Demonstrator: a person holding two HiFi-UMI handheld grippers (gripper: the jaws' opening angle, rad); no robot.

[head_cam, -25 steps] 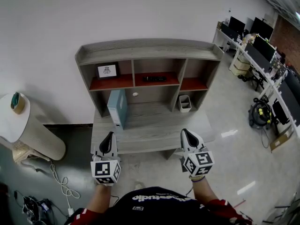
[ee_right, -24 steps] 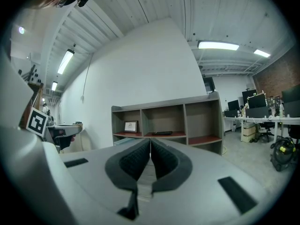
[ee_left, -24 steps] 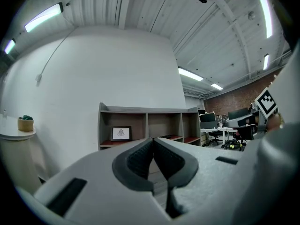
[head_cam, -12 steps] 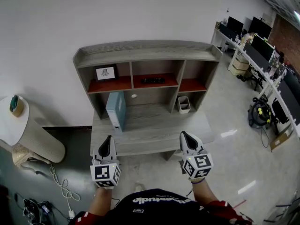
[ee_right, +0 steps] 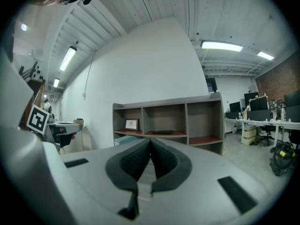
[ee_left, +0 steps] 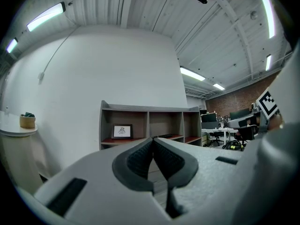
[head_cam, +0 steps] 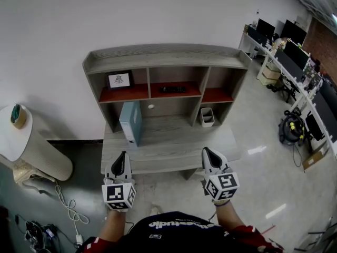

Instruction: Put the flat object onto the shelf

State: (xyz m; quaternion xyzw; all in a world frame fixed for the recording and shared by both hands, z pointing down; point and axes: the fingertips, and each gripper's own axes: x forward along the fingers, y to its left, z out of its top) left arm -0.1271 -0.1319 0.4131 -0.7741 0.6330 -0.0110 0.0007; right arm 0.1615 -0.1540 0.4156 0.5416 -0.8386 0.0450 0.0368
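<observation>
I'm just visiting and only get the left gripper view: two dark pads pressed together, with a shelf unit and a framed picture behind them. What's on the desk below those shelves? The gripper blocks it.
Observer: A pale blue flat object stands on edge on the desk, toward its left side.
Operator: Anything else down there?
Observer: A small white container sits below the right-hand compartment.
Operator: Is the other gripper carrying something?
Observer: No, the right gripper is shut and holds nothing.
</observation>
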